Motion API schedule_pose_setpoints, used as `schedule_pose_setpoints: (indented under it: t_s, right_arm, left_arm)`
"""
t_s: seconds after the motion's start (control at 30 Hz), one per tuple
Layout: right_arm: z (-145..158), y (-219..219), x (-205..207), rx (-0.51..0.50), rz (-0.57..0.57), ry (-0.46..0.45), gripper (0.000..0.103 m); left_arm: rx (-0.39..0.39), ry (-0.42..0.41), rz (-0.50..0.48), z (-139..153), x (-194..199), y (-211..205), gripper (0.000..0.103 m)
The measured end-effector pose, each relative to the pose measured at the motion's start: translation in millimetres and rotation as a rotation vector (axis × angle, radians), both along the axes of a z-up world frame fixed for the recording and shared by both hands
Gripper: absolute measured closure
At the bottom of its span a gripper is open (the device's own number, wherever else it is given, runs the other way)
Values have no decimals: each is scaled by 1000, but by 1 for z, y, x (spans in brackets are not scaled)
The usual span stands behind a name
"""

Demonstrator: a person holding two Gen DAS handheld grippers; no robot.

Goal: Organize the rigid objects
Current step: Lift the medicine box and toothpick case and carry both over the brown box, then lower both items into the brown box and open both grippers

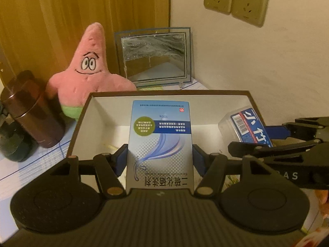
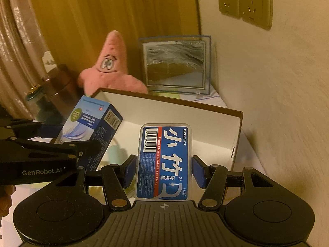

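The blue lotion carton [image 1: 160, 142] sits clamped in the left gripper [image 1: 160, 160], long axis running straight out over the open white-lined box [image 1: 232, 94], while the floss pick case [image 2: 165, 160] is pinched likewise in the right gripper [image 2: 164, 170], just beside it. Both hang above the box's interior, the box lying directly ahead and below. The box floor beneath them is mostly hidden, so I cannot tell what already lies there.

The left gripper [image 1: 160, 158] clamps a blue-and-white lotion box [image 1: 160, 142] between its blue pads, over the white-lined open box [image 1: 82, 121]. At right, the right gripper [image 1: 277, 135] grips a dental floss pick case [image 1: 244, 123] over the same box. Behind stand a pink starfish plush [image 1: 88, 70], a sand-art frame [image 1: 154, 56] and a brown canister [image 1: 35, 111].
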State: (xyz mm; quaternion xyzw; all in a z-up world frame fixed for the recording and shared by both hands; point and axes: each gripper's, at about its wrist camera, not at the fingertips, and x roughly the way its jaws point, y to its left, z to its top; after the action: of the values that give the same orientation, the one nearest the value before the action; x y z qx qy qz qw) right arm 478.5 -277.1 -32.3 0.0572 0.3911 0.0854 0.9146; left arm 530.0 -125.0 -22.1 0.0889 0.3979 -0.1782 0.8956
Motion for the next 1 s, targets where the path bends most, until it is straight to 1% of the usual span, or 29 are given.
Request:
schedule_pose_setpoints:
  t_s: [0.2, 0.43, 0.7, 0.77, 0.93, 1.0]
  right_arm:
    - [-15, -9, 26, 4, -13, 29, 46]
    - [-29, -16, 49, 7, -26, 58, 46]
    - [-33, -13, 65, 36, -54, 36, 46]
    - [-34, -13, 68, 46, -62, 28, 44]
    - [-32, -7, 64, 36, -45, 5, 32]
    - [-31, -4, 63, 27, -41, 5, 30]
  left_arm:
    - [30, 16, -15, -15, 29, -14, 40]
    - [43, 40, -17, -30, 52, -23, 40]
    - [41, 41, 2, -39, 70, -17, 39]
    - [53, 33, 5, -40, 70, -14, 34]
    - [61, 33, 17, -40, 67, -5, 33]
    - [56, 43, 25, -41, 66, -1, 33]
